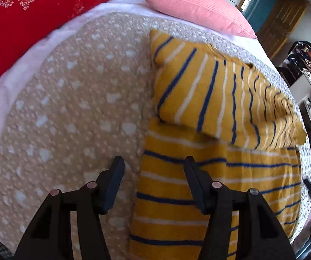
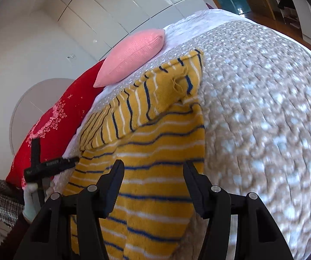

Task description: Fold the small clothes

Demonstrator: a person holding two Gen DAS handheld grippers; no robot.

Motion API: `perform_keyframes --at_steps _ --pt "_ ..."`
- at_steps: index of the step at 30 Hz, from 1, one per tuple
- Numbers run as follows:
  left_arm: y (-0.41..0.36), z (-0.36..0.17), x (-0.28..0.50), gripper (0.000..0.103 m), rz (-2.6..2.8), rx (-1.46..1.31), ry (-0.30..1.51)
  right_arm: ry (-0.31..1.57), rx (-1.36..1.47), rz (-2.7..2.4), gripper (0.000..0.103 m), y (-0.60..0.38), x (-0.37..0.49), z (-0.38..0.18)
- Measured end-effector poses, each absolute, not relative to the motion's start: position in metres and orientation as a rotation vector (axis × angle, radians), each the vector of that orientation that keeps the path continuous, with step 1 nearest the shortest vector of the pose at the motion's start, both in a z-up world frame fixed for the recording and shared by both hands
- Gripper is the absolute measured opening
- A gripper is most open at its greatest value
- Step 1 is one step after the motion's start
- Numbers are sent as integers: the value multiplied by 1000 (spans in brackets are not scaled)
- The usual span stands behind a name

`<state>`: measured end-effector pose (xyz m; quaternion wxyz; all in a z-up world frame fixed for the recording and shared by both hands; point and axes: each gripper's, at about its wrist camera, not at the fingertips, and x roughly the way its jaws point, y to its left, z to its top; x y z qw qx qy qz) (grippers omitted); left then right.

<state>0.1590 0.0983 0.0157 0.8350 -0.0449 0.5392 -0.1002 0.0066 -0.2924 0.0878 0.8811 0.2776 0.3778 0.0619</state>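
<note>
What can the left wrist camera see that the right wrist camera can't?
Only the left wrist view shows the dark shelves full of things at the far right, past the bed.

Only the right wrist view shows the white wardrobe doors, the person's gloved hand and the left gripper it holds.

Both show the yellow striped garment with one part folded over, the pink pillow, the red pillow and the beige bedspread. In each view that camera's own fingers stand open, gripping nothing.
</note>
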Motion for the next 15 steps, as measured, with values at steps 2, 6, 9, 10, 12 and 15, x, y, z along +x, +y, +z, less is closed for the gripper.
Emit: perform_keyframes --at_steps 2,6,9,10,12,15 --pt "94 15 155 61 -215 -76 1122 792 569 114 61 -296 31 90" --pt "89 16 153 62 -232 -87 1121 804 690 86 61 -317 79 78" --pt "91 15 151 62 -229 -102 1120 810 834 126 35 -332 104 63" --pt "92 16 151 61 -230 -103 1122 824 862 134 7 -335 108 59" --pt "96 21 147 51 -231 -113 1120 807 860 100 8 -341 101 61" --pt "109 30 140 51 -248 -159 1102 821 786 -43 9 -349 79 63"
